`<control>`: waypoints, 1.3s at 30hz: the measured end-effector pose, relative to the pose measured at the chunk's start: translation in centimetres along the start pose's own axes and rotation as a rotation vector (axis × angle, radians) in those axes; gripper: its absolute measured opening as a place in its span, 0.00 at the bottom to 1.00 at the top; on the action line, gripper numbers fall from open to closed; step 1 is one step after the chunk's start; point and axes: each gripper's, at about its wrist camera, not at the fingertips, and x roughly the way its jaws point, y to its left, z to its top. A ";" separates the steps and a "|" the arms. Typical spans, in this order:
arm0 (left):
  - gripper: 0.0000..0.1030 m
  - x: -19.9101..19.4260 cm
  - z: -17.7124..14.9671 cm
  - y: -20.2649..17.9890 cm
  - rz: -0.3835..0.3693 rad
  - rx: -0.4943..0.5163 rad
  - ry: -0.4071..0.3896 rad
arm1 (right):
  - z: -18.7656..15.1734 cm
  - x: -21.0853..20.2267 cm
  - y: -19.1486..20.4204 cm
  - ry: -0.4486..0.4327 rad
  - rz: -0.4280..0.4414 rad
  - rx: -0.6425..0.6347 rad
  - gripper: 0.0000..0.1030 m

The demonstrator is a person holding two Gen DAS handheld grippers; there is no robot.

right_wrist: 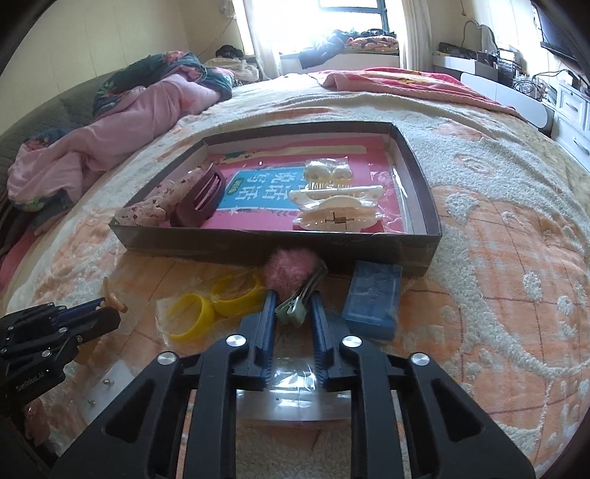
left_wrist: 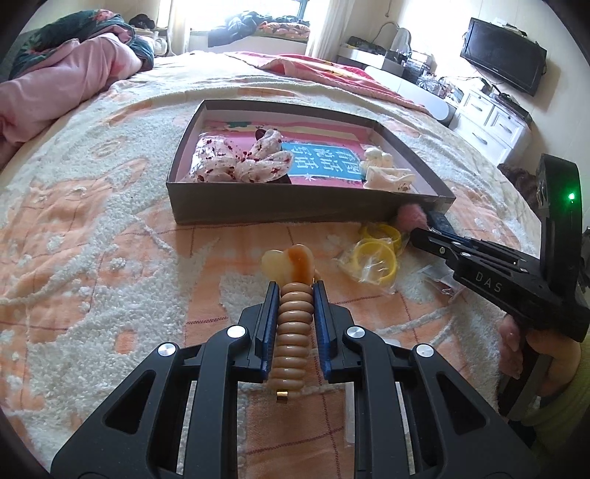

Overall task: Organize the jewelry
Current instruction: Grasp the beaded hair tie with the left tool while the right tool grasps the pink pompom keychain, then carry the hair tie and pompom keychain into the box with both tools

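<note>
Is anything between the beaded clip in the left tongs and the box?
Nothing visible. The beaded clip is held in the left tongs, and only bare blanket lies ahead up to the box, whose wall is low.

A bright window (right_wrist: 350,18) lights cream walls, a blanket-covered bed (left_wrist: 110,221), white drawers (left_wrist: 490,121) and a wall television (left_wrist: 503,55).

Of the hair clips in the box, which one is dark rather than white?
The maroon claw clip at the box's left end, beside the floral scrunchie; the other claw clips are cream-white.
</note>
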 end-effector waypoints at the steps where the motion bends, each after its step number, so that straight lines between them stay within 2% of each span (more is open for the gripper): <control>1: 0.12 -0.1 0.0 0.0 0.000 0.002 -0.003 | 0.0 -0.1 0.0 -0.002 0.005 -0.001 0.15; 20: 0.12 -0.8 2.1 -2.5 -0.040 0.050 -0.039 | -2.3 -5.0 -0.6 -0.021 0.084 0.003 0.14; 31: 0.12 0.2 4.0 -4.7 -0.061 0.088 -0.055 | -0.7 -6.3 -2.0 -0.073 0.057 0.016 0.14; 39: 0.12 1.8 6.0 -6.1 -0.072 0.110 -0.060 | 1.1 -5.8 -2.8 -0.100 0.040 0.012 0.14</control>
